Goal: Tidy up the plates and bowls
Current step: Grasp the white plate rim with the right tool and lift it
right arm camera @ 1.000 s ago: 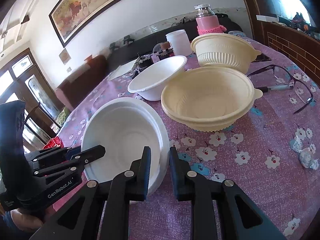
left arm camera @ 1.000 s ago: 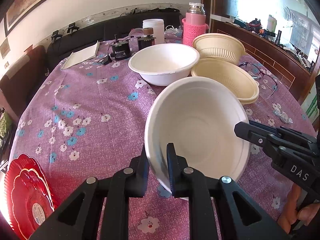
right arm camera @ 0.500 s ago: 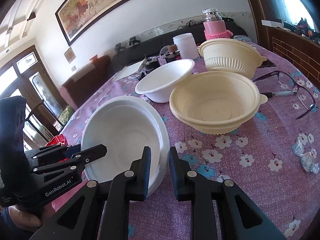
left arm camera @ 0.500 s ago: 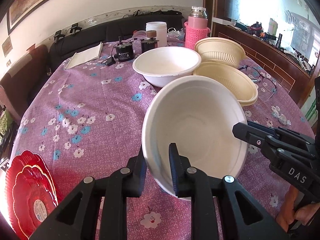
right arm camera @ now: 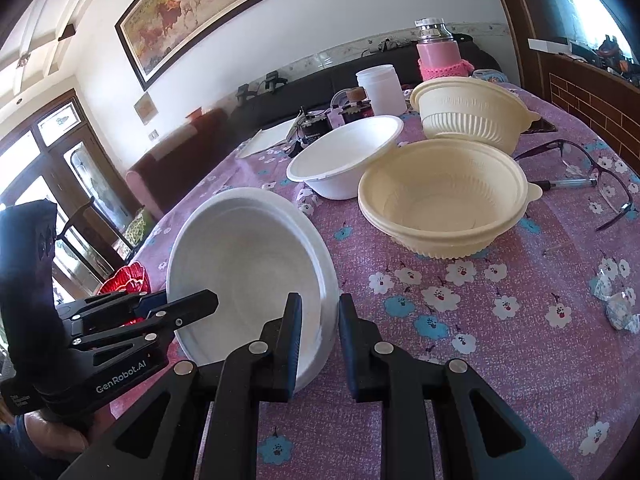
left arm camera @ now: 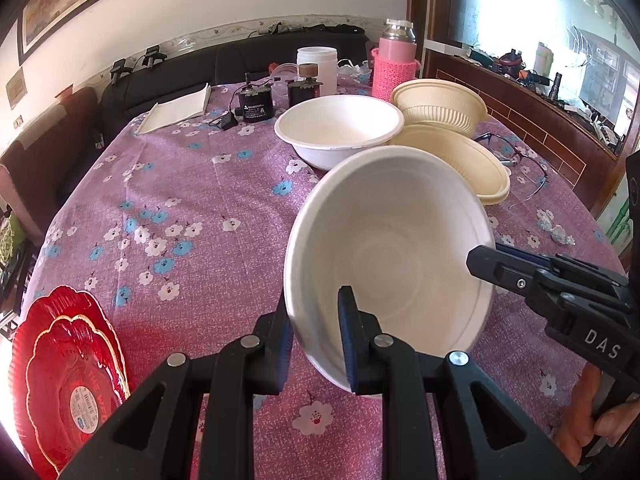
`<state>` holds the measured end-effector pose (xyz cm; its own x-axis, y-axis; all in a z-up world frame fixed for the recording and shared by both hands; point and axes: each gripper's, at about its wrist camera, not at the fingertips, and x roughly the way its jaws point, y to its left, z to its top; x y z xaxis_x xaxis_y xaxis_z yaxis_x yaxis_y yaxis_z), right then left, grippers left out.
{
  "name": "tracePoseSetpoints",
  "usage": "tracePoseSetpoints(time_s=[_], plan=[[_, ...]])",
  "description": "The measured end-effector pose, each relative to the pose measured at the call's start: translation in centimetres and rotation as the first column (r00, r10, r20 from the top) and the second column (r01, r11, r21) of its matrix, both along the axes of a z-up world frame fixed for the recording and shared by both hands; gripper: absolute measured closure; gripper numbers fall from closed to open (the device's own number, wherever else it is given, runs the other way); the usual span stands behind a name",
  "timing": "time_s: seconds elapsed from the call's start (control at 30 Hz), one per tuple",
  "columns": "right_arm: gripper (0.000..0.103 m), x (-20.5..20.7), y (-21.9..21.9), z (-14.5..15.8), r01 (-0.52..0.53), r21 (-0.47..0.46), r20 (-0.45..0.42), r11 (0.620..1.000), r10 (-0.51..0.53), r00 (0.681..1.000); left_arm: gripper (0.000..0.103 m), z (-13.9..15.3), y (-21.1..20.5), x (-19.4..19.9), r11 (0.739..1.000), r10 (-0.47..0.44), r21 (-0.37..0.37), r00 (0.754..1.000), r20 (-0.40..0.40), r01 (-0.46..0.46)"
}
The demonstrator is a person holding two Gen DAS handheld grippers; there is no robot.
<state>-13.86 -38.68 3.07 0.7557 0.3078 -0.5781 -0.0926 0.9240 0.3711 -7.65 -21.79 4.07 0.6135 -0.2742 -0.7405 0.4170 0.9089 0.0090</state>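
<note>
Two grippers share one tilted white foam bowl (left arm camera: 390,248) above the purple floral tablecloth (left arm camera: 180,200).
The left gripper (left arm camera: 314,336) and right gripper (right arm camera: 318,336) each clamp opposite rims; beyond sit another white foam bowl (left arm camera: 338,130), stacked cream plastic bowls (right arm camera: 442,196), then a pink flask (left arm camera: 396,62).

Both tools are matte black plastic. The left gripper (left arm camera: 314,330) has silver pivot screws and blue finger pads, with "GenRobot.AI" printed in white. The right gripper (right arm camera: 318,330) reads "DAS". Bare fingers (left arm camera: 612,428) wrap its handle, apparently unsleeved.
</note>
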Motion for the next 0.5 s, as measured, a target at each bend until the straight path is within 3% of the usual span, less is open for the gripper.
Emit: tracePoseSetpoints(time_s=[0.5], plan=[[0.083, -0.7, 2.2, 1.3, -0.019, 0.014, 0.001, 1.000, 0.019, 1.000, 0.080, 0.7, 2.3, -1.1, 0.999, 0.023, -0.031, 1.000, 0.013, -0.023]])
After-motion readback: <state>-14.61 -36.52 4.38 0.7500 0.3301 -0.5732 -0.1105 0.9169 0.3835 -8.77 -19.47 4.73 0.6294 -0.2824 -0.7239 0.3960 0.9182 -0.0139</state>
